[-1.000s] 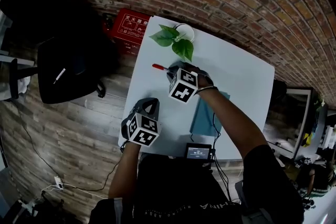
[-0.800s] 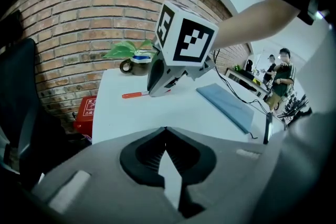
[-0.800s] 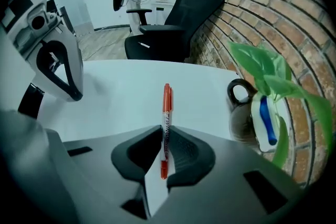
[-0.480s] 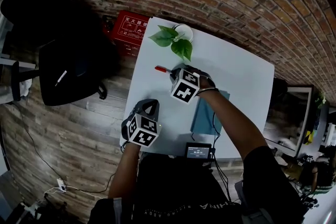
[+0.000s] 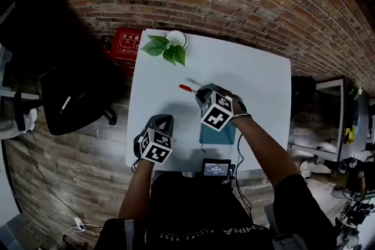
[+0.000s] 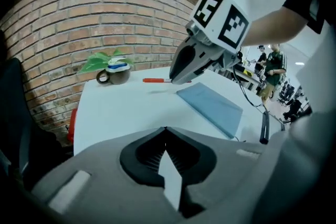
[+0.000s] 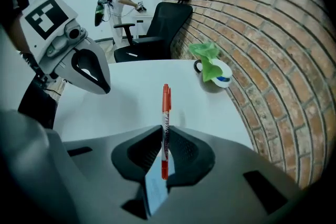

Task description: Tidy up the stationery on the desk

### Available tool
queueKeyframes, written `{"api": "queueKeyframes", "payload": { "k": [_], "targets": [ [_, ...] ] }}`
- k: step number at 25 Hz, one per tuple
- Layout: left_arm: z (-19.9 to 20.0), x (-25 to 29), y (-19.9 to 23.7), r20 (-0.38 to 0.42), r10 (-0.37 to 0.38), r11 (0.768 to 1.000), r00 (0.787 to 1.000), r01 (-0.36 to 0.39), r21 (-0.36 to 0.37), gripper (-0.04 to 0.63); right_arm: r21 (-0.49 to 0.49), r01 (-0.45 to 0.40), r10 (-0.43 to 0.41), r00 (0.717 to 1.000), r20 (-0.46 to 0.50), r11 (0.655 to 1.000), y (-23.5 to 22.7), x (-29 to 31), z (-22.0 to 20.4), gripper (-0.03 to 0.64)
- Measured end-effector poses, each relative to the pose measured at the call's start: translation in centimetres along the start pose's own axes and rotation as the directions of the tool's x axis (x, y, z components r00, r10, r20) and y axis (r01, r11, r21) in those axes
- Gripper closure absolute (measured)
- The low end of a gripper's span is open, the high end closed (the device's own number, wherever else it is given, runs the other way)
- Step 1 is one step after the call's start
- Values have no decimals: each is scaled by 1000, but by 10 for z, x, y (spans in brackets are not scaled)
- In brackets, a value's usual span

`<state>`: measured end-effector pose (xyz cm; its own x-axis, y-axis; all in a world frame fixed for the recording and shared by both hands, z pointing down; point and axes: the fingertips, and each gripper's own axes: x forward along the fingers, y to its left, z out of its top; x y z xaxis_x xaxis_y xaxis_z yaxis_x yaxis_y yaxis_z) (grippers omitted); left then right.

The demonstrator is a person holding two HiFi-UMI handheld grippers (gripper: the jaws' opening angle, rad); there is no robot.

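While a person works at a white worktop (image 5: 263, 85) set against a brick wall, the right hand-held gripper (image 5: 200, 91) has a red pen (image 7: 166, 107) clamped between its jaws, which have just been closing on it. The pen runs lengthwise along the jaws, one end sticking out ahead of the tips. It hangs just clear of the surface, its shadow lying on the white below. The left hand-held gripper (image 6: 165, 132) hovers near the front left edge of the worktop, jaws pressed together with nothing between them, well apart from the pen.

The only container on the worktop is a mug (image 6: 113, 77) at the far left corner, close to the wall. It holds a leafy green plant (image 5: 167, 50) whose leaves spill over the rim toward the middle of the worktop. Something white and blue also shows at the mouth of the mug, too small to identify. The pen is near the mug but apart from it.

A blue notebook (image 6: 212, 106) lies flat and closed on the worktop, partly hidden from above by the right hand-held gripper, and a small black device with a lit screen (image 5: 215, 168) sits at the front edge. Beside the worktop, on the wooden floor, are a black office chair (image 5: 76, 96) and a red box (image 5: 122, 44).
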<state>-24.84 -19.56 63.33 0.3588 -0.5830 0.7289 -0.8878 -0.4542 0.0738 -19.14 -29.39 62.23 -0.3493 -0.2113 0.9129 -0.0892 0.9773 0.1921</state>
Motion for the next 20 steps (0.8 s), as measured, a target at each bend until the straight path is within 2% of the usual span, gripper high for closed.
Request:
{"api": "queueKeyframes", "payload": {
  "k": [3,6,9,11,15,20],
  "targets": [
    [9,7,-27,-5,-22,1000,1000,22,12,583,79,25,-26,1000,5,997,0,-26,-40,566],
    [18,18,-46,-6,-48,998,999,48,34,584,192,68,-72,997,14,979,-1,-47,-79,566],
    [24,27,-67,-1,-65,998,998,65,5,583,293,94,-103,995,14,951,6,-68,-122,566],
    [30,32,-79,10,-69,997,998,69,-23,583,367,107,-120,993,14,924,12,-80,-151,566],
    [34,39,-100,6,-61,998,998,61,-35,584,526,110,-140,990,18,844,30,-97,-202,566],
    [36,43,-126,-9,-61,998,998,61,-12,583,614,107,-151,988,20,782,54,-106,-243,567]
  ]
}}
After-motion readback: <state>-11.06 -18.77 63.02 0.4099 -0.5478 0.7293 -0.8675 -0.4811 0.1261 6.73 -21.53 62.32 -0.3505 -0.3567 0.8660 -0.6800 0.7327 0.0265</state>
